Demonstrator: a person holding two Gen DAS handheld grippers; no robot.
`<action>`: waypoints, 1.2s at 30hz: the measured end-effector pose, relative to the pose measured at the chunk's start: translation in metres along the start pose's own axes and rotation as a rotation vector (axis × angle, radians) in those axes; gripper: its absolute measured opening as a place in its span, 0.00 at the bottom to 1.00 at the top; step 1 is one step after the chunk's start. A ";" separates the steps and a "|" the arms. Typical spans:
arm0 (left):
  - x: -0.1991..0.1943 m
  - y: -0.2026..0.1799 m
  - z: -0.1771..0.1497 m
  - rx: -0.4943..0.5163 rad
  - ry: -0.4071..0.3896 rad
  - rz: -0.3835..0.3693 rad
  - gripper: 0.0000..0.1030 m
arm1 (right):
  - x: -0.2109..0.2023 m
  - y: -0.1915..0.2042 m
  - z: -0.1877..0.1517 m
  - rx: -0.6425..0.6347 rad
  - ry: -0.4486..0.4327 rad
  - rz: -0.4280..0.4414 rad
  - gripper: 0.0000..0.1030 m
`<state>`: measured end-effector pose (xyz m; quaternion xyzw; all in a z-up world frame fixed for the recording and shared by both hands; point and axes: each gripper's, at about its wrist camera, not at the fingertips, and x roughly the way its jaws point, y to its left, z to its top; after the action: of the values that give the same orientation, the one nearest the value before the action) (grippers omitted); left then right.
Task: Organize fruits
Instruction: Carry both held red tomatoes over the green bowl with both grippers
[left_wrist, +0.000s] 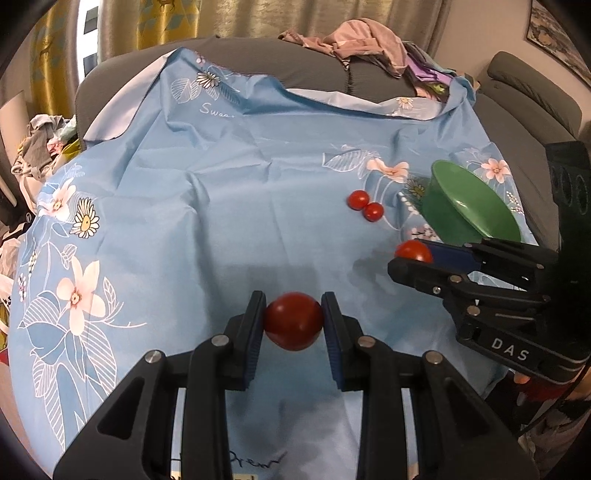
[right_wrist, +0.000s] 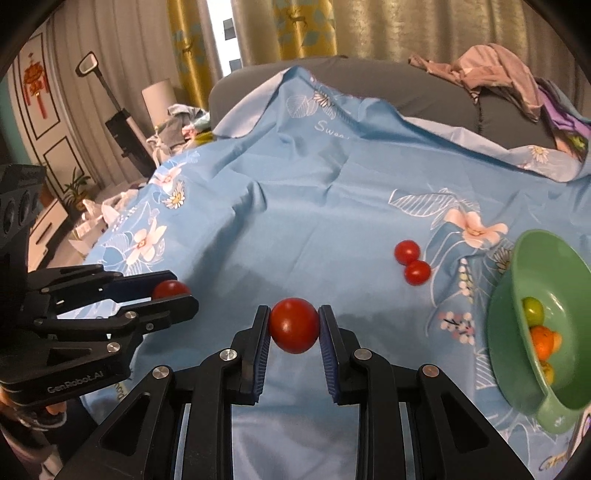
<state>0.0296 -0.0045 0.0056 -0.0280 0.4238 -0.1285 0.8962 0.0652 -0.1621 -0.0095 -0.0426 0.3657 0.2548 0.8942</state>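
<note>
Cloth (left_wrist: 236, 192), light blue with a printed flower and leaf pattern, covers the working surface and is creased throughout; its far edge is folded up against a grey sofa (left_wrist: 258, 55). Clothing (left_wrist: 354, 40) lies heaped on the sofa back, with curtains (right_wrist: 303, 29) hanging behind.

Bowl (right_wrist: 532, 266), green plastic, stands tilted at the right side of the cloth. The right wrist view shows small fruits (right_wrist: 543, 339) inside it, one greenish and the others orange or yellow.

Left claw (left_wrist: 293, 321) is narrowed onto a red tomato (left_wrist: 293, 321). Both blue pads touch the tomato's sides. It is gripped near the finger ends, above the cloth, toward the near edge.

Right claw (right_wrist: 294, 325) is likewise narrowed onto a second red tomato (right_wrist: 294, 325), both pads in contact with it. In the left wrist view this claw (left_wrist: 410, 256) sits just beside the bowl's near rim, its tomato (left_wrist: 413, 252) showing at the tips. In the right wrist view the left claw (right_wrist: 173, 293) appears at the left, well apart from the bowl, its tomato (right_wrist: 169, 288) partly hidden between the fingers.

Loose tomatoes (left_wrist: 365, 205), two small red ones, lie on the cloth touching each other, left of the bowl and near it.
</note>
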 end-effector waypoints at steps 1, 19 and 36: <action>-0.001 -0.003 0.000 0.006 -0.002 -0.001 0.30 | -0.004 -0.001 -0.001 0.003 -0.006 -0.001 0.27; -0.012 -0.057 0.013 0.113 -0.016 -0.030 0.30 | -0.048 -0.030 -0.018 0.074 -0.093 -0.023 0.27; 0.008 -0.118 0.041 0.227 0.001 -0.123 0.30 | -0.076 -0.090 -0.034 0.201 -0.157 -0.097 0.27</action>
<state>0.0410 -0.1229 0.0447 0.0477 0.4044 -0.2302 0.8839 0.0416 -0.2812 0.0069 0.0494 0.3158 0.1757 0.9311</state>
